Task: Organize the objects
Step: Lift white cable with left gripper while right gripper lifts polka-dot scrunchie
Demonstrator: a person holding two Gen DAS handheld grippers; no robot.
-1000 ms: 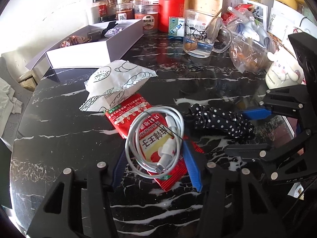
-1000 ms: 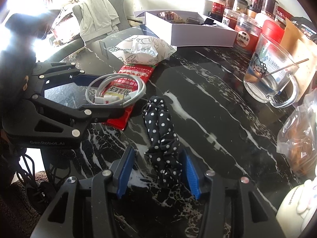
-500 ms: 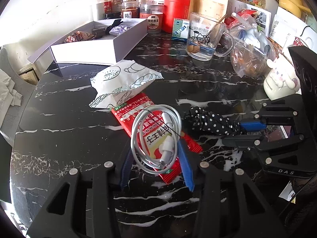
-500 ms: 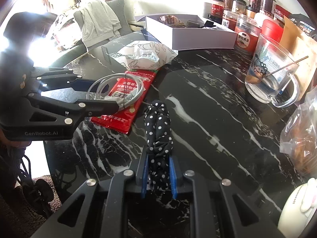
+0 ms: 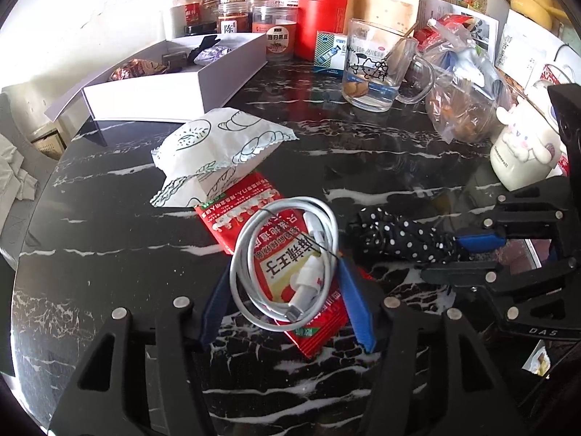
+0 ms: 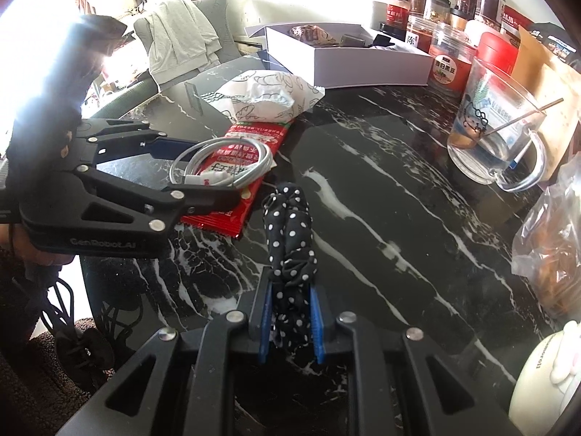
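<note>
White box (image 5: 174, 91): seen at the far left of the table (image 5: 90, 254), already partly filled with a few small wrapped items; judged to be the collecting place, though this could not be confirmed.
White snack bag (image 5: 218, 145): found lying loose just in front of the box, not yet put away.
Red sachet (image 5: 254, 218): left flat on the table, its far end tucked under the white bag.
Coiled white cable (image 5: 287, 265): seen resting on top of the red sachet, between the blue pads.
Left gripper (image 5: 287, 298): jaws were opening around the cable coil; the pads were not seen pressing on it, so no grip was judged to be made.
Polka-dot scrunchie (image 6: 290, 250): pinched at its near end, the rest lying out along the table just right of the sachet.
Right gripper (image 6: 290, 323): pressed together on the scrunchie.
Progress: judged early to middle; one item was secured but not moved, three were left loose.
Remaining: cable, sachet, snack bag and scrunchie were all still to be placed.
</note>
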